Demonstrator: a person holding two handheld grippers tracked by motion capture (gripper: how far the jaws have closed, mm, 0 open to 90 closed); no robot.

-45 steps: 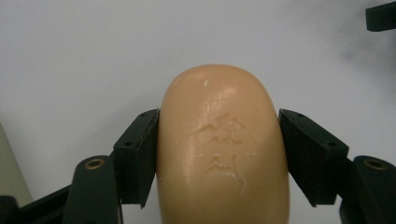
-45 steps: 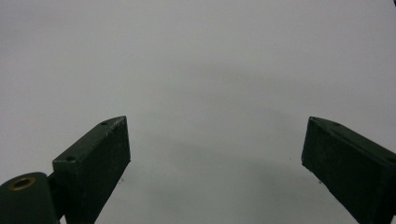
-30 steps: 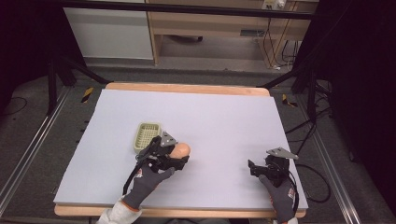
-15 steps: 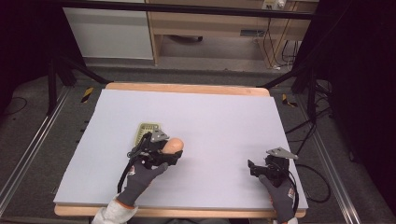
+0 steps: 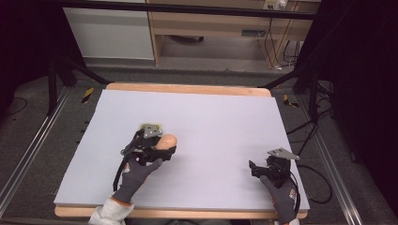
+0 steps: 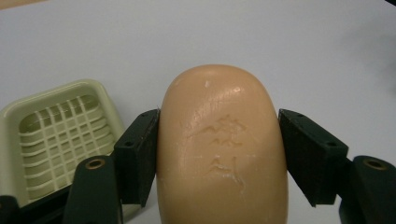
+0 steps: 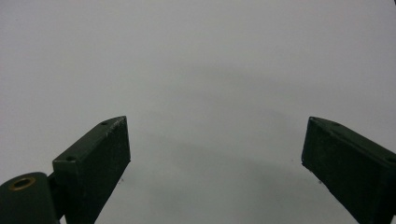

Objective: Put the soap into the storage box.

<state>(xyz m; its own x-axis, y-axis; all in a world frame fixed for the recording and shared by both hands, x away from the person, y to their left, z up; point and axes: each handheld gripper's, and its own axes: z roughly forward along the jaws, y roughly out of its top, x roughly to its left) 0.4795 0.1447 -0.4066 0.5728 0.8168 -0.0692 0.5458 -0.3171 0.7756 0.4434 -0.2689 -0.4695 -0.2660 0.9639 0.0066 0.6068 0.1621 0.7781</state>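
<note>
Soap: a smooth, peach-coloured oval bar of soap (image 6: 222,149) with a faint stamped mark on its face sits clamped between the black jaws of the left gripper (image 6: 219,161), one pad pressed to each long side
Where it is: in the high view the bar (image 5: 168,140) rides at the front of the left gripper (image 5: 162,149), over the left half of the pale lilac table top (image 5: 225,122) and just beside the dish
Dish: a pale yellow-green plastic soap dish (image 6: 56,135) with a slatted grid floor lies on the table to the left of the jaws in the left gripper view, its tray bare of soap
Done: the bar is gripped, judging by the pads tight against it
Left: the bar is not yet in the dish; by the look of things it has to be carried the short way across and set on the grid
Right gripper: the right gripper (image 7: 215,158) has its jaws spread wide apart with nothing between them, over bare table; in the high view it (image 5: 263,169) rests near the front right corner, well apart from the soap
Hard to make out: whether the bar touches the table or hangs clear of it cannot be told, as its lower end runs off the bottom of the left gripper view
Cut off: the near corner of the dish is hidden behind the left jaw, and in the high view the gripper covers most of the dish (image 5: 151,126)
</note>
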